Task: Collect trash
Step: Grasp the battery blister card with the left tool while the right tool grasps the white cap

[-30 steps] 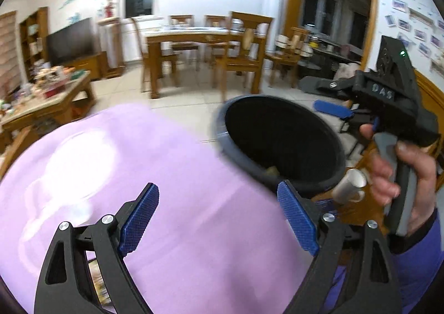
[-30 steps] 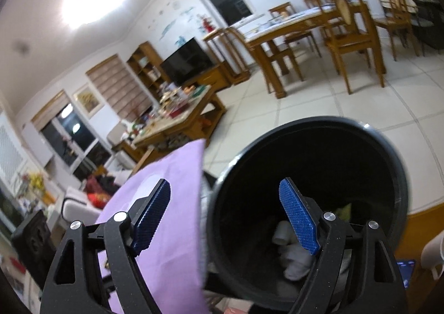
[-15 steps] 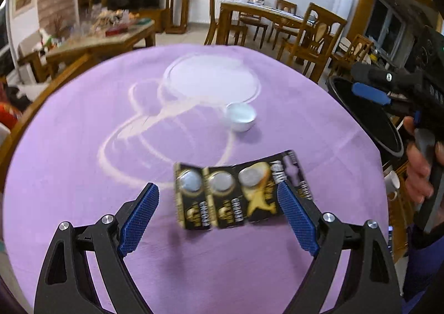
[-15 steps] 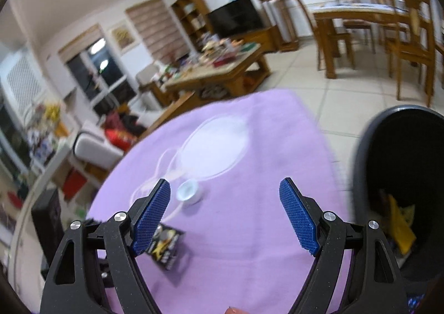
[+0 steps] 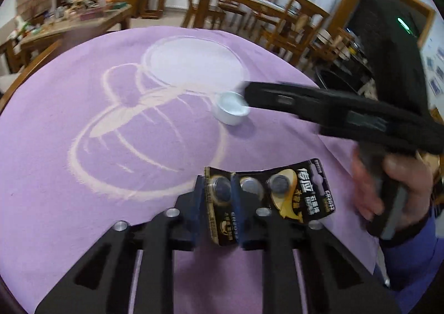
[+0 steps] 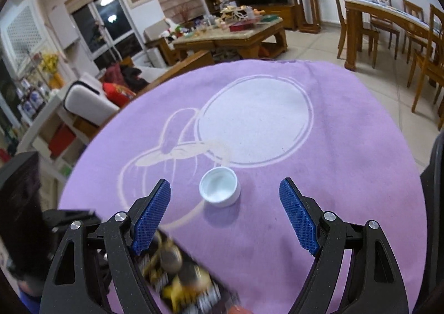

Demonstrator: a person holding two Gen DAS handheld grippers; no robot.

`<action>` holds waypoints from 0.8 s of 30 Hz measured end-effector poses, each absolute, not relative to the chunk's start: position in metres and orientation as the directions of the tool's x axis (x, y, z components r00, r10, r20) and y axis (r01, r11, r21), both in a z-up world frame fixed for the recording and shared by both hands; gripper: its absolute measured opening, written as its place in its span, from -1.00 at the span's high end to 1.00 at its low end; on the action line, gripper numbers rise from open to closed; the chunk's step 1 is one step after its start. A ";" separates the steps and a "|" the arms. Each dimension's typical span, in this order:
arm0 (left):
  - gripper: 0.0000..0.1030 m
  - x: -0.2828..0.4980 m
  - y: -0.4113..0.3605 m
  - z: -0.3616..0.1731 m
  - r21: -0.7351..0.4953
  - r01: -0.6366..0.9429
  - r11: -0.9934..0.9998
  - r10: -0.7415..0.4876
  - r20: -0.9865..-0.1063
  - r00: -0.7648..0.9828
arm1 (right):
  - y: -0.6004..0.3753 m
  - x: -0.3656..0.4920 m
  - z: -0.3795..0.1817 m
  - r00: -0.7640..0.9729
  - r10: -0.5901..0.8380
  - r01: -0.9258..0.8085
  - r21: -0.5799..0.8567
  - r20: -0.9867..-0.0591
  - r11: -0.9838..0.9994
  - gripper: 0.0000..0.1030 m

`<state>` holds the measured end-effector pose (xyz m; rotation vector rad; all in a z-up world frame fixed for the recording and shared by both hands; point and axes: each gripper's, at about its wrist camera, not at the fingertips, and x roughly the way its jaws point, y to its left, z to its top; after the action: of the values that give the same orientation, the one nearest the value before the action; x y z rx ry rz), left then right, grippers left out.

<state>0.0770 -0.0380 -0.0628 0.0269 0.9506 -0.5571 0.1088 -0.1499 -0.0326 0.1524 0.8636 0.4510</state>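
A black and gold blister pack of coin batteries [image 5: 266, 194] lies near the front of the purple cloth [image 5: 83, 175]. My left gripper [image 5: 219, 203] is closing on the pack's left end, and the card is bent up between the blue pads. A white bottle cap [image 5: 231, 108] rests open side up in the middle of the cloth. My right gripper [image 6: 224, 219] hangs open just in front of the cap [image 6: 220, 187], which sits ahead of its two fingertips without touching them. The pack [image 6: 180, 272] shows blurred under the right gripper's left finger.
A dark bin rim [image 6: 435, 175] shows at the right edge past the purple cloth [image 6: 347, 175]. Beyond the round table stand a cluttered coffee table [image 6: 236, 33], a wooden dining table with chairs [image 6: 388, 22] and a sofa [image 6: 91, 97]. A hand [image 5: 388, 192] holds the right gripper.
The left jaws have come together on the battery pack and folded its left end. The right gripper has swung from over the bin to the table, in front of the cap.
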 end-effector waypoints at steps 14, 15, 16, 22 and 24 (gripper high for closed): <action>0.81 0.052 -0.042 -0.050 -0.171 0.519 0.837 -0.458 -0.738 0.496 | -0.125 0.127 -0.055 0.542 0.383 -0.339 0.222 -0.748 0.914 0.29; 0.81 0.052 -0.042 -0.049 -0.168 0.519 0.838 -0.458 -0.734 0.502 | -0.129 0.125 -0.052 0.553 0.397 -0.333 0.242 -0.733 0.911 0.29; 0.83 0.050 -0.040 -0.048 -0.167 0.517 0.840 -0.459 -0.726 0.512 | -0.133 0.123 -0.048 0.559 0.402 -0.331 0.249 -0.725 0.910 0.29; 0.91 0.046 -0.024 -0.025 -0.158 0.483 0.862 -0.454 -0.665 0.593 | -0.155 0.105 -0.022 0.601 0.444 -0.326 0.304 -0.665 0.895 0.28; 0.91 0.045 -0.023 -0.013 -0.139 0.471 0.871 -0.441 -0.641 0.627 | -0.164 0.099 -0.012 0.615 0.457 -0.327 0.320 -0.643 0.889 0.28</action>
<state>0.0450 -0.0225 -0.0127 0.0431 0.7235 -0.5229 0.0985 -0.1640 -0.0125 0.1776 0.7884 0.4540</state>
